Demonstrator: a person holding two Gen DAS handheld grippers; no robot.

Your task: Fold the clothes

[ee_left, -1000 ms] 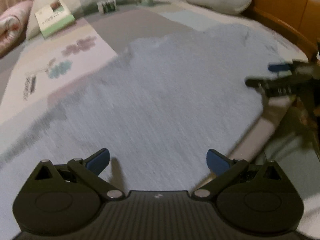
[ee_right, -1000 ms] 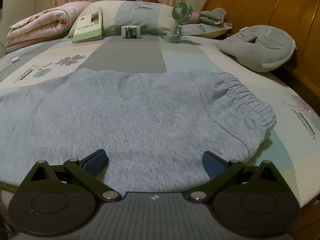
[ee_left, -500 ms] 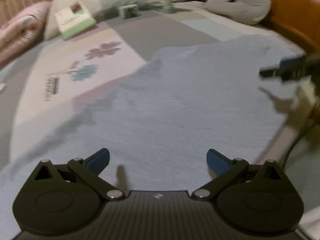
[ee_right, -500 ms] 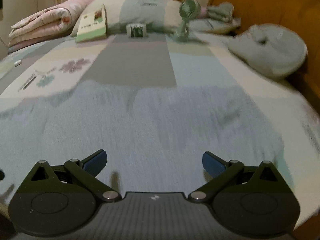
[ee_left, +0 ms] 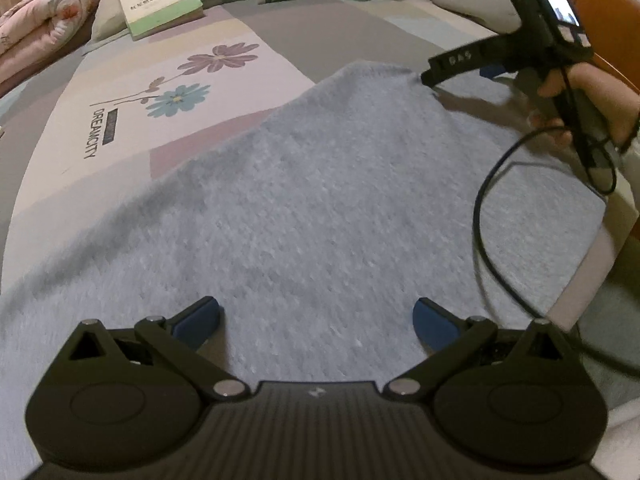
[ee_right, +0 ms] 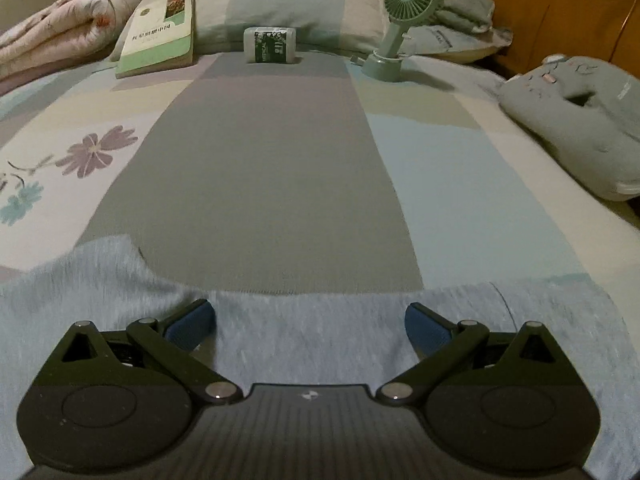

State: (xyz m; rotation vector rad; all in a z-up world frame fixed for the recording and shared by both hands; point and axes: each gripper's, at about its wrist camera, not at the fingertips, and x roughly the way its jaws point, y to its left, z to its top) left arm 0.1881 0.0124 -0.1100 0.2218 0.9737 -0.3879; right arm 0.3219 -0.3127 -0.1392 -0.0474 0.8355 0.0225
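— Lying flat on the bed sheet (ee_right: 280, 184), the grey pants (ee_left: 320, 208), well in front of the green fan (ee_right: 412, 4). Spreading far to the left of the fan and running off the picture there.

— Hovering low over the pants, the left gripper (ee_left: 316, 320), fingers wide apart, holding nothing. Further right, closer to the fan's side, reaching over the far edge of the pants, the right gripper (ee_right: 310, 326). Fingers also wide apart, pinching nothing yet.

— Worrying about anything?

— Maybe grabbing only the top layer and leaving the bottom layer behind, so folding crooked. Maybe pinching the bed sheet along with the cloth, with that edge lying so flat. Also dangling across the pants, a black cable (ee_left: 492, 200), perhaps snagging or dragging the cloth during a lift.

— Hard to see anything?

— Blurry cloth on the left, so no telling where the legs end. Hiding under both grippers, the near part of the pants. Cut off on the right, the waistband side. Not showing at all, any folds underneath.
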